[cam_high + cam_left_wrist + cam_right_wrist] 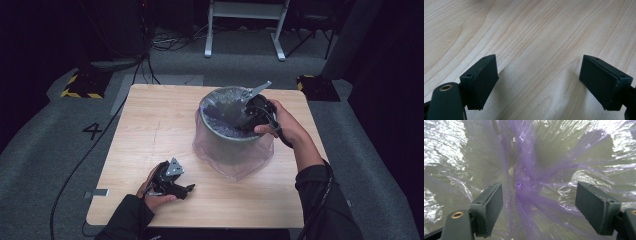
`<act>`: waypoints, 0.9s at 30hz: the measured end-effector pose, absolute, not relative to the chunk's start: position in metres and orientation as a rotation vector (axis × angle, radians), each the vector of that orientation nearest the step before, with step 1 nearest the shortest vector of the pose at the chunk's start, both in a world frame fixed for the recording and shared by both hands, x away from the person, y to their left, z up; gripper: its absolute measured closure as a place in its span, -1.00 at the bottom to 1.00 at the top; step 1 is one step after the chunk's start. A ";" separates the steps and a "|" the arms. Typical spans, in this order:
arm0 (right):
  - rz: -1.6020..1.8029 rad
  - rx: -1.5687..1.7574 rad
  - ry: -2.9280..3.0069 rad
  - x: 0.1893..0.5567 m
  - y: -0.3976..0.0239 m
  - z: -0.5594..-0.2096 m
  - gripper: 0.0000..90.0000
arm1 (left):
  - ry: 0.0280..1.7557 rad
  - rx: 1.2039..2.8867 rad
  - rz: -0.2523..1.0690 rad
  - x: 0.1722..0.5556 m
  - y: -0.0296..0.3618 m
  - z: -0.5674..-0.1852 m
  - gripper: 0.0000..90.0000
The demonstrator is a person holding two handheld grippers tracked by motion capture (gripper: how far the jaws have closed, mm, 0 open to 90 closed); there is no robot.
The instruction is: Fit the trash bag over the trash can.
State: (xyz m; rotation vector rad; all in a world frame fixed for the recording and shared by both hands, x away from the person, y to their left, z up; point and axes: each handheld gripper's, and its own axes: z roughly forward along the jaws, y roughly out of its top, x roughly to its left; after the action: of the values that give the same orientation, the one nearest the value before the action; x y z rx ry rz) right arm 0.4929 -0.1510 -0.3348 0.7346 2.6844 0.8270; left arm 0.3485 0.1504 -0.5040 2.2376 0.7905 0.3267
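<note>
On the bench [150,125], right of centre and toward its far edge, a round grey bin [227,142] stands upright, lined with a thin purple-tinted plastic bag [235,162] whose surplus film is turned over the rim and hangs loosely down the outside wall. The right gripper [245,116] is reached down into the mouth of the bin, held by the right hand [282,125]. In the right gripper view its fingers [489,207] are spread wide apart, with a gathered, twisted fold of the bag [524,195] rising between them; the pads are not seen pressing on it, so nothing is held. The left gripper [172,182] is rested low at the near left part of the bench, well apart from the bin, and in the left gripper view its fingers [482,82] are likewise spread over bare wood [536,37] with nothing between them. The bag is judged to be very light, limp and slippery, easily stretched or torn where it is pinched on a single layer. It is best taken at the bunched fold, where several layers are stacked and a firm purchase is offered. The bin is judged light enough to shift or tip if the film is pulled sideways, so a steadying hold on the rim is advisable.
</note>
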 end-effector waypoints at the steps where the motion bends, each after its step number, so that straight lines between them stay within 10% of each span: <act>1: 0.827 0.735 2.684 0.493 -0.151 -0.335 -0.51 | 0.791 2.238 0.327 0.348 0.150 -0.504 -0.67; 27: 0.871 0.777 2.640 0.487 -0.154 -0.329 -0.51 | 0.790 2.238 0.327 0.349 0.150 -0.504 -0.67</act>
State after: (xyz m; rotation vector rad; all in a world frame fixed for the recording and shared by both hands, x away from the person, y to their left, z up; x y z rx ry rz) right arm 0.4869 -0.1536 -0.3291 0.7770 2.6400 0.8706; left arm 0.3485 0.1504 -0.5040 2.2377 0.7901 0.3268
